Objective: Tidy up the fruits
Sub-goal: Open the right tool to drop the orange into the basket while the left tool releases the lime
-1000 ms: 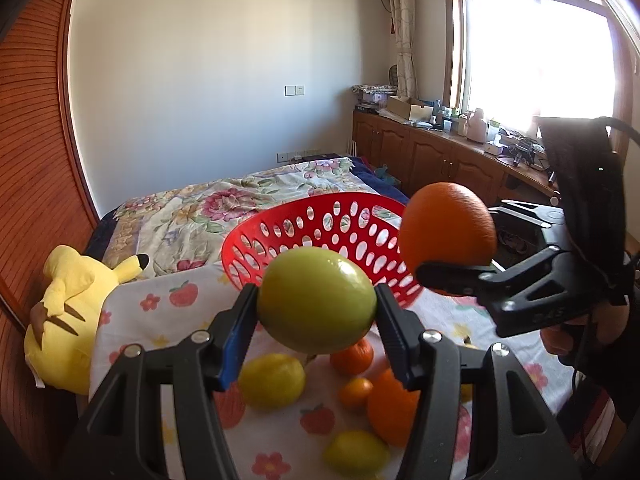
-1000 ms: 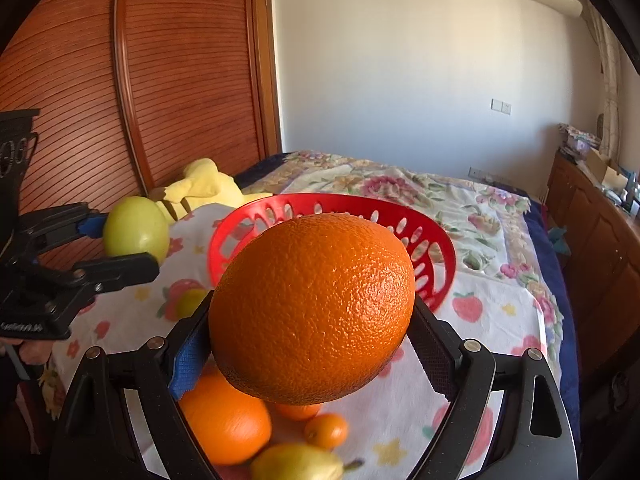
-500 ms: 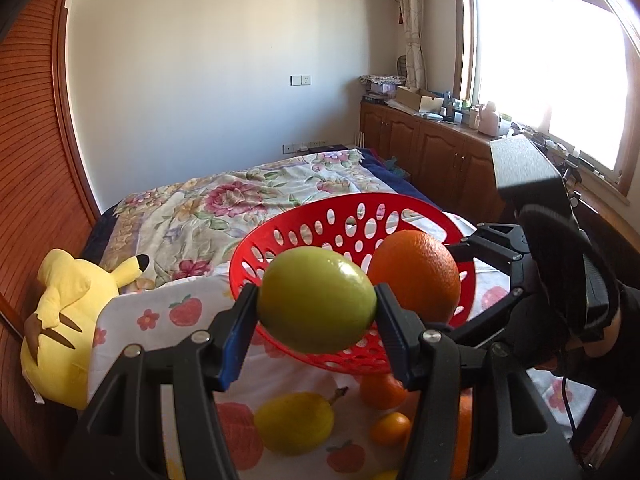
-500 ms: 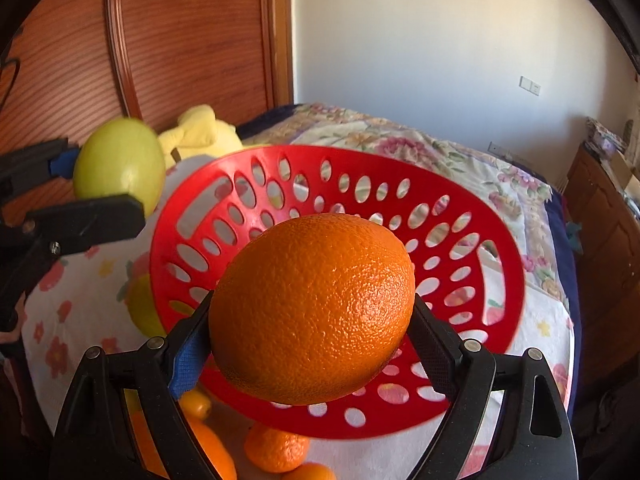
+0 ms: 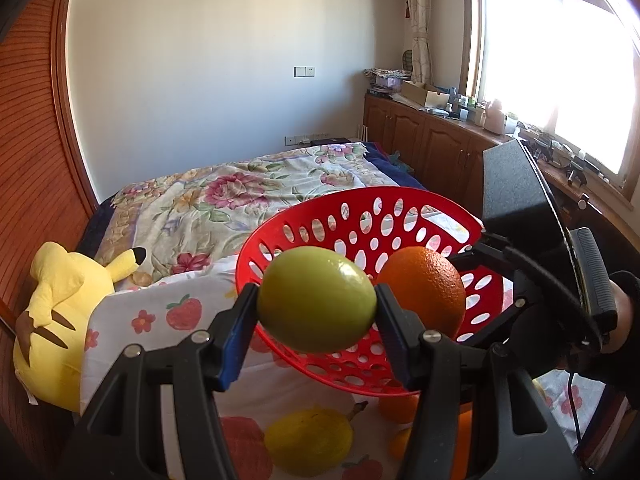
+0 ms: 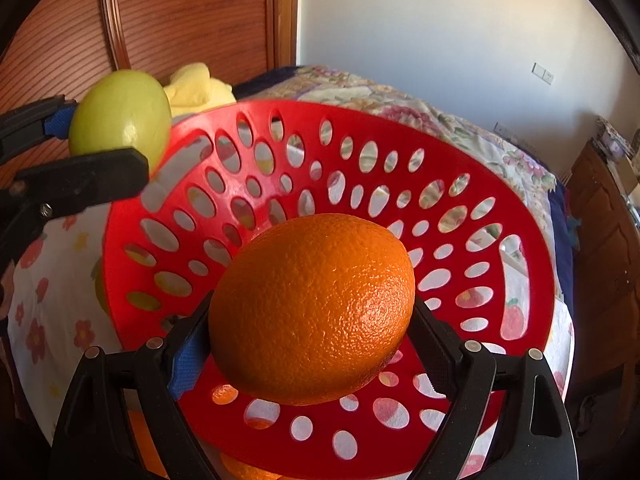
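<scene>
1. The left gripper [image 5: 316,312] clamps a green fruit [image 5: 316,299], whose long axis runs across from pad to pad, at the near rim of the red basket [image 5: 360,216].
2. The right gripper [image 6: 310,344] grips an orange [image 6: 311,309], long axis also crosswise, over the basket's bowl.
3. A pear [image 5: 309,442] lies on the cloth [image 5: 168,312] under the tilted basket.
4. A yellow plush [image 5: 60,312] sits beyond, left.
</scene>
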`<state>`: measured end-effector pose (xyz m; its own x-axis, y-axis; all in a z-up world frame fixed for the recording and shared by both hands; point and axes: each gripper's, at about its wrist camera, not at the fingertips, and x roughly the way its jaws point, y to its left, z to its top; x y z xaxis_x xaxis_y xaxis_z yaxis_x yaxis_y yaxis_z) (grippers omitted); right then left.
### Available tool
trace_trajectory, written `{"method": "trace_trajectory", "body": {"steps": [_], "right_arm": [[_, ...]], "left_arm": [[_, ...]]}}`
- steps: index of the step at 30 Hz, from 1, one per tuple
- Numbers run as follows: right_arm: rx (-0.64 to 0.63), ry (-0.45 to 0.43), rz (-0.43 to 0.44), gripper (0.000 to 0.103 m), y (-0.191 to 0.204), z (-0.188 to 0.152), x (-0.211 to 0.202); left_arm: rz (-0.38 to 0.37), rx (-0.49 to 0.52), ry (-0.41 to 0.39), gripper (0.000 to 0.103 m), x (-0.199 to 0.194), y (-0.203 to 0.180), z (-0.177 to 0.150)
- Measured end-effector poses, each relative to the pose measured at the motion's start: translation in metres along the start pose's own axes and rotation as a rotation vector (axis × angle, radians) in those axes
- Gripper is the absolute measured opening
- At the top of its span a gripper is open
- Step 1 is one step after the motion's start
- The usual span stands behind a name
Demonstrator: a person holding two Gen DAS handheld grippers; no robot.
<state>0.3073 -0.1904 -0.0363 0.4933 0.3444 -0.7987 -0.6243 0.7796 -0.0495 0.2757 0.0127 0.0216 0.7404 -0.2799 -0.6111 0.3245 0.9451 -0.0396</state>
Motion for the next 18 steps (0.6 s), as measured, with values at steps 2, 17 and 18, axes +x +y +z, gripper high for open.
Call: {"method": "trace_trajectory", "body": {"steps": [2, 17, 18], "right_arm": [[0.006, 0.009, 0.009, 0.091, -0.002, 0.001, 0.002], [0.095, 0.157, 0.119, 0.092, -0.019, 0.017, 0.025], [0.105, 0.148, 0.134, 0.092, -0.021, 0.017, 0.022]], "left_arm": [[0.002, 0.003, 0.001, 0.057, 0.001, 0.000, 0.000], [-0.011, 0.010, 0.015, 0.057, 0.012, -0.002, 0.005], [-0.013, 0.012, 0.016, 0.057, 0.012, -0.003, 0.004]]}}
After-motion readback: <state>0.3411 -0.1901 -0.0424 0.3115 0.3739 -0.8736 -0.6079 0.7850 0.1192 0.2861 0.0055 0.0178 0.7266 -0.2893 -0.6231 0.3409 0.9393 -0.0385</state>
